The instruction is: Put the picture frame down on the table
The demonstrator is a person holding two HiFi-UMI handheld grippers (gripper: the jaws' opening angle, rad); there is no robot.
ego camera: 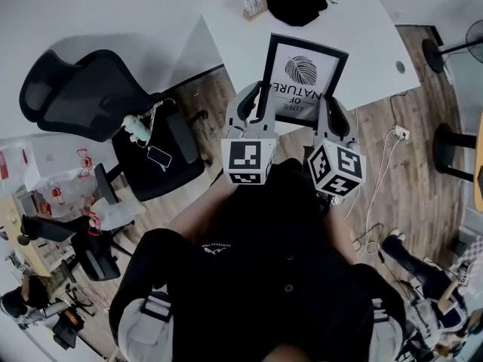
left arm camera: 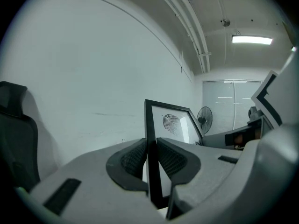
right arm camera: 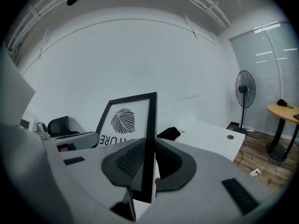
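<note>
- Held frame [ego camera: 303, 74] upright in the air between both grippers, above the near edge of the white counter [ego camera: 362, 29], not yet set down.
- Clamped left gripper [ego camera: 253, 96] on the frame's left black border, at its lower part.
- Saw the same from the left gripper view: ribbed pads [left arm camera: 132, 160] pressed on either face of the border, with no gap showing.
- Clamped right gripper [ego camera: 330, 108] on the right border, level with the other gripper.
- Saw the same from the right gripper view: right gripper [right arm camera: 148, 160] closed tight on the frame's thin edge, one dark pad on each side.
- Turned the glass side toward the person, showing a leaf print and lettering that read upside down in the head view.
- Saw bare white counter just beyond the frame.
- Saw a black cloth [ego camera: 296, 4] and a small box [ego camera: 254, 4] at the counter's far end, well apart from the frame.
- Stood over a wood floor [ego camera: 407, 164], with a black chair [ego camera: 83, 96] at the person's left, beside the counter.
- Noticed a phone [ego camera: 160, 157] lying on that chair's seat.
- Made out a standing fan [right arm camera: 245, 90] and a round table [right arm camera: 285, 110] past the counter in the right gripper view.
- Could not tell how high the frame's bottom edge hung above the counter.
</note>
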